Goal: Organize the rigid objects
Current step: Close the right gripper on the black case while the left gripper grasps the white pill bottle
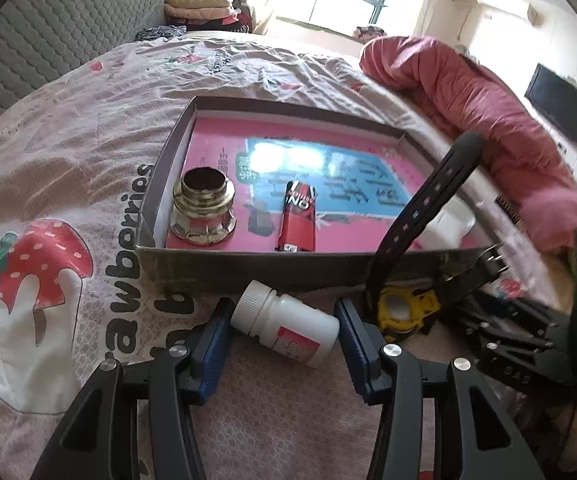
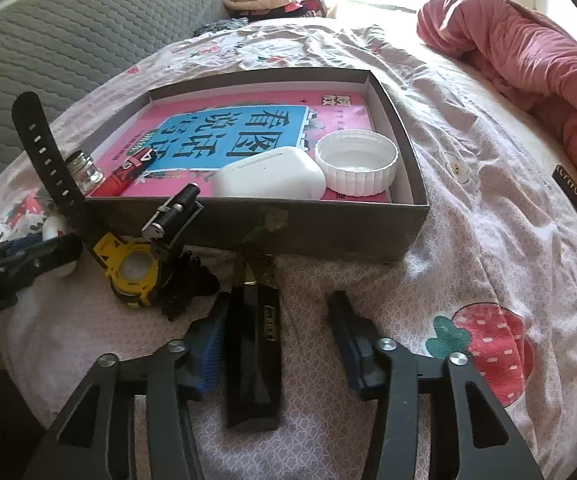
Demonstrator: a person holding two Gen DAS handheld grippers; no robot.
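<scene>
A shallow cardboard box (image 1: 248, 270) (image 2: 288, 224) lies on the bed, holding a pink book, a glass ink bottle (image 1: 203, 213) (image 2: 84, 172), a red tube (image 1: 297, 216) (image 2: 130, 172), a white earbud case (image 2: 268, 180) and a white lid (image 2: 356, 166). My left gripper (image 1: 284, 330) is open around a white pill bottle (image 1: 284, 330) lying in front of the box. My right gripper (image 2: 276, 328) is open, with a black rectangular lighter (image 2: 253, 356) lying between its fingers, against the left one. A yellow watch (image 1: 398, 312) (image 2: 132, 272) with black straps lies between the two grippers.
A rolled red quilt (image 1: 488, 120) (image 2: 528, 60) lies along the right of the bed. A grey quilted headboard (image 1: 48, 40) (image 2: 68, 40) is at the left, with folded clothes (image 1: 200, 6) behind. The strawberry-print sheet (image 1: 48, 264) (image 2: 484, 344) surrounds the box.
</scene>
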